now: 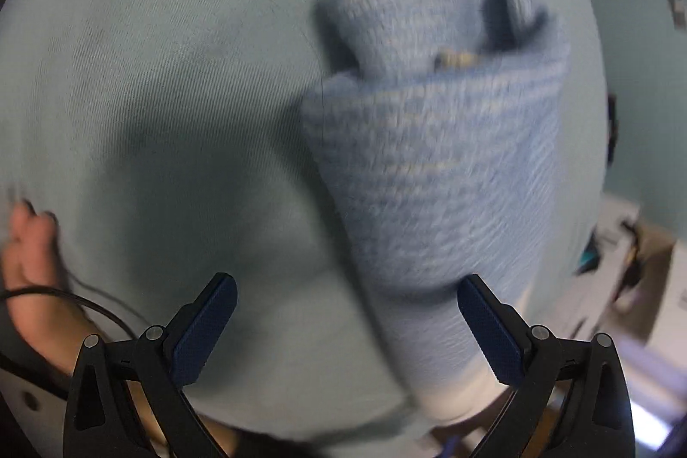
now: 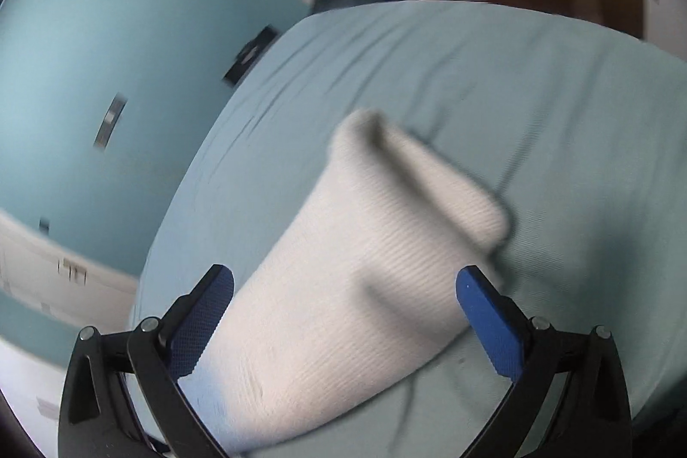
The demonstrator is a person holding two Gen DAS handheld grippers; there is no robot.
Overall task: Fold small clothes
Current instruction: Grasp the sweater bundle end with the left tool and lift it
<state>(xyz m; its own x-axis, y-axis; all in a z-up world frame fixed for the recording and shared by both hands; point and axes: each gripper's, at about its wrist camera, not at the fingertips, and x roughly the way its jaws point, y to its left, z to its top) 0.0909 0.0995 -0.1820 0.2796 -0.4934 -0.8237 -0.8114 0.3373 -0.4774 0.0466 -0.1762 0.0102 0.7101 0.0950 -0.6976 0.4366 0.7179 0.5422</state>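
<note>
A folded blue sock [image 1: 433,166] is seen lying on the pale green bed [image 1: 171,80] near its edge, in front of the wide-open left tool [image 1: 348,325], while the right tool [image 2: 345,318] is likewise spread wide over its white end [image 2: 343,286].

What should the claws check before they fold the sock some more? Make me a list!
1. Left claw open: ok, fingers wide apart.
2. Right claw open: ok, fingers wide apart.
3. Sock lying on the bed sheet: ok, nothing gripping it.
4. White end of the sock between the right claw's fingers: ok.
5. Sock folded neatly: cannot tell, pictures are blurred.
6. Hand and thin cable away from the sock: ok, both at the left edge.
</note>
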